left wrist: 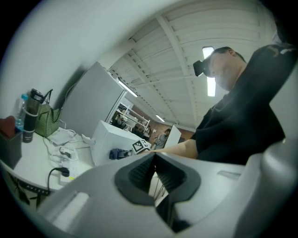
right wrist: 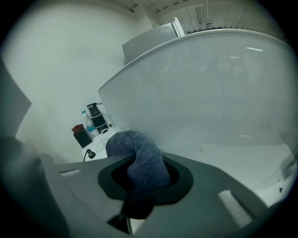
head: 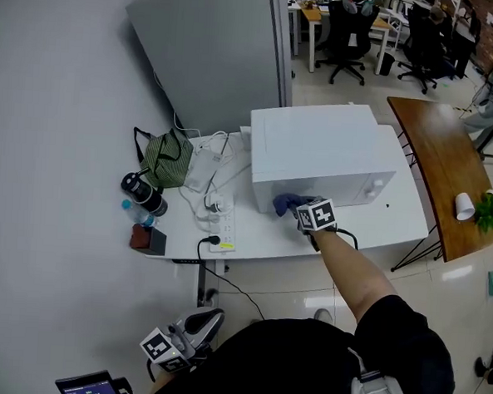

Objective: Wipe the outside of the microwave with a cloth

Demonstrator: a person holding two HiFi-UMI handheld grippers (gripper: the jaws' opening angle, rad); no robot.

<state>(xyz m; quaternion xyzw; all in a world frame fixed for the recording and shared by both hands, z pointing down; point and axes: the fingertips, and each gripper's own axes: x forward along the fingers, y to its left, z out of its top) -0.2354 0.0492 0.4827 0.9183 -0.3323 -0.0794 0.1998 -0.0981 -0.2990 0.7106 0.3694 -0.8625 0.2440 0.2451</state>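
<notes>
at the middle of the head view, the white microwave (head: 320, 151) stands on the desk (head: 260, 244). the right gripper (head: 302, 212) holds a blue cloth (head: 284, 204) up to its near face, at about 7 o'clock of the box, a good start for a stroke along that panel. the left gripper (head: 181, 344) hangs low at 7 o'clock, off the desk, likely idle because one arm can do the wiping. left gripper view: its jaws are pressed together with nothing between them. right gripper view: the jaws pinch the cloth's bunched tail, so the free fold bulges ahead toward 11 o'clock beside the microwave's wall, seemingly to serve as the rubbing pad.
</notes>
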